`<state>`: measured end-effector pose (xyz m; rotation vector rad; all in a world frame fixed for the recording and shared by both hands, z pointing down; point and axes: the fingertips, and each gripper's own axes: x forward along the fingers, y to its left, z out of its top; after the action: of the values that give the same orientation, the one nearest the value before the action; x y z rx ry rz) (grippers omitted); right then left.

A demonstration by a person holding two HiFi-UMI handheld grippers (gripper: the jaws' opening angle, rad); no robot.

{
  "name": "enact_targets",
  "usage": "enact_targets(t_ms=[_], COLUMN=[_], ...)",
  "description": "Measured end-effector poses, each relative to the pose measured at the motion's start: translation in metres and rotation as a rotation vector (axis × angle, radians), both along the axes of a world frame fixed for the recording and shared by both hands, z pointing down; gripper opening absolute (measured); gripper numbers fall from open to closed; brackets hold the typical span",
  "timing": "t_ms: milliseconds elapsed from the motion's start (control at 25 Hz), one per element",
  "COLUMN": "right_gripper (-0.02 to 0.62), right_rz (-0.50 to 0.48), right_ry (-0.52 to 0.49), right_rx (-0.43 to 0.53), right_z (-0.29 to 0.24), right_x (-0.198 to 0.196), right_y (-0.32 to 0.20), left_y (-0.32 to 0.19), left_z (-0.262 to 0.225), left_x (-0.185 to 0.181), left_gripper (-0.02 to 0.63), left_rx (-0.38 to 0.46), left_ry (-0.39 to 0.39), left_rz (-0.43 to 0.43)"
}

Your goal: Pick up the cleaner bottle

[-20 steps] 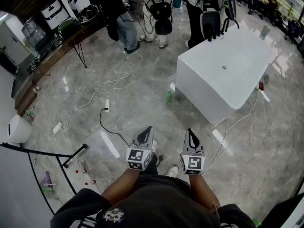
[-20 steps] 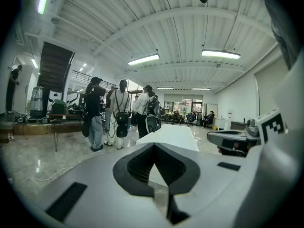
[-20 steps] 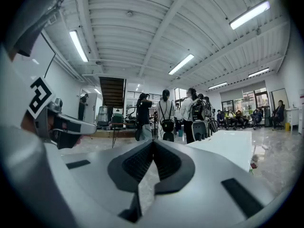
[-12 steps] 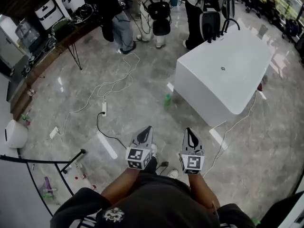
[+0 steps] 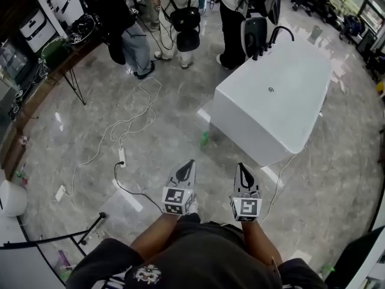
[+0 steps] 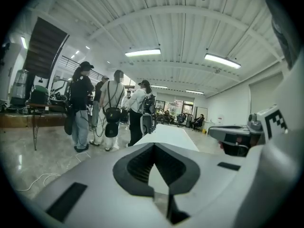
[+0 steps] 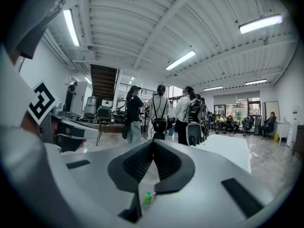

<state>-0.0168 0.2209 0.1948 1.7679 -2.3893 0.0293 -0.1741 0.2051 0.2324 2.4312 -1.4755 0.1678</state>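
The cleaner bottle (image 5: 205,139) is small and green. It stands on the grey marble floor by the near left corner of the white bathtub (image 5: 271,95), well ahead of both grippers. My left gripper (image 5: 189,162) and right gripper (image 5: 242,166) are held side by side in front of me, both shut and holding nothing, their tips pointing toward the bottle and tub. In the left gripper view the jaws (image 6: 153,144) meet at a point. In the right gripper view the gripper (image 7: 153,141) is also shut, and the bottle (image 7: 148,197) shows far off through the slot below its jaws.
Several people (image 5: 180,17) stand beyond the tub near a black faucet (image 5: 280,32). White cables (image 5: 129,122) and a power strip (image 5: 121,155) lie on the floor at left. A black stand leg (image 5: 90,227) reaches in at lower left. A bench (image 5: 36,95) lines the left wall.
The view has moved forward: the bottle, tub and cables have slid down the head view, closer to me. Both grippers stay shut and side by side.
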Motion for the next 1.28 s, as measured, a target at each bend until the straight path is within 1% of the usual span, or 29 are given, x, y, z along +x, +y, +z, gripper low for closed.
enact_targets(t_ms=[120,280,400,520,680,760,840,1000,1120,1200,1280], right_gripper=[0.015,0.015,0.015,0.015,0.015,0.015,0.016,0.015,0.015,0.016,0.015], right_rz=[0.023,0.048,0.048,0.027,0.016,-0.008,-0.024,-0.064,-0.082,-0.09,-0.109], right_ry=[0.05,0.042,0.045,0.051,0.004,0.016,0.009,-0.018,-0.042,-0.06,-0.053], right_rx=[0.0,-0.012,-0.014,-0.006,-0.025,-0.033,-0.043,-0.056,-0.071,-0.087,-0.103], right_z=[-0.001,0.001,0.001,0.003,0.016,0.024,0.031,0.045,0.058,0.07,0.081], right_x=[-0.008,-0.017,-0.02,-0.016,-0.004,0.005,0.017,0.039,0.054,0.062,0.064], right_y=[-0.022,-0.047,-0.068,-0.097,-0.131,-0.153,-0.179,-0.232,-0.268,-0.288,-0.305], left_y=[-0.028,-0.056,-0.075,-0.101,-0.135,-0.154,-0.176,-0.22,-0.251,-0.269,-0.285], left_z=[-0.001,0.001,0.005,0.01,0.02,0.022,0.028,0.041,0.052,0.061,0.071], left_x=[-0.01,-0.018,-0.016,-0.007,0.004,0.012,0.023,0.051,0.071,0.079,0.079], left_gripper=[0.006,0.006,0.006,0.006,0.006,0.006,0.006,0.006,0.006,0.006,0.006], left_rx=[0.004,0.005,-0.002,-0.001,-0.004,-0.009,-0.023,-0.057,-0.063,-0.064,-0.075], left_ry=[-0.009,-0.019,-0.023,-0.037,-0.059,-0.072,-0.084,-0.085,-0.114,-0.127,-0.127], left_rz=[0.035,0.055,0.07,0.076,0.059,0.049,0.044,0.039,0.046,0.038,0.015])
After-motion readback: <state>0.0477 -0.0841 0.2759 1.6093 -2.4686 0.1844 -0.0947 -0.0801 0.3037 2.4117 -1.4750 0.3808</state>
